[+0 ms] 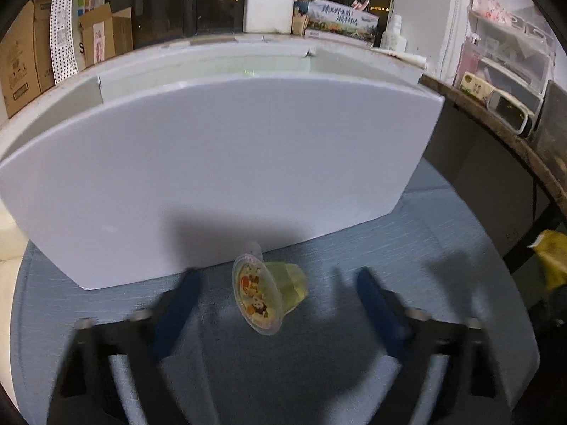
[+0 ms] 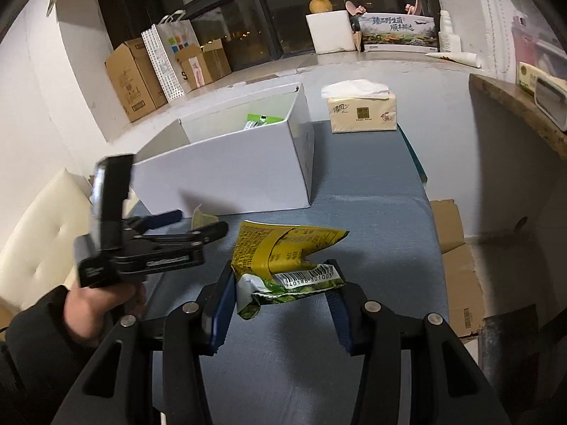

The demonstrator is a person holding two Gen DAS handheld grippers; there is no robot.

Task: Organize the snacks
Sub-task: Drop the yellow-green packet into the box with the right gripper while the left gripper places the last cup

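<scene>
A yellow-green jelly cup (image 1: 269, 292) with a cartoon lid lies on its side on the blue table cloth (image 1: 319, 372), just in front of the white box (image 1: 212, 177). My left gripper (image 1: 278, 294) is open, its blue fingers on either side of the cup and apart from it. It also shows in the right wrist view (image 2: 198, 225), low at the box's front. My right gripper (image 2: 281, 279) is shut on a crumpled yellow-green snack bag (image 2: 283, 255) and holds it over the cloth. A green packet (image 2: 262, 120) lies inside the white box (image 2: 230, 173).
A tissue pack (image 2: 361, 111) stands on the table behind the box. Cardboard boxes (image 2: 134, 78) and a paper bag (image 2: 173, 56) stand on the ledge by the window. A dark round table (image 1: 496, 117) is at the right. A cream chair (image 2: 42, 219) is at the left.
</scene>
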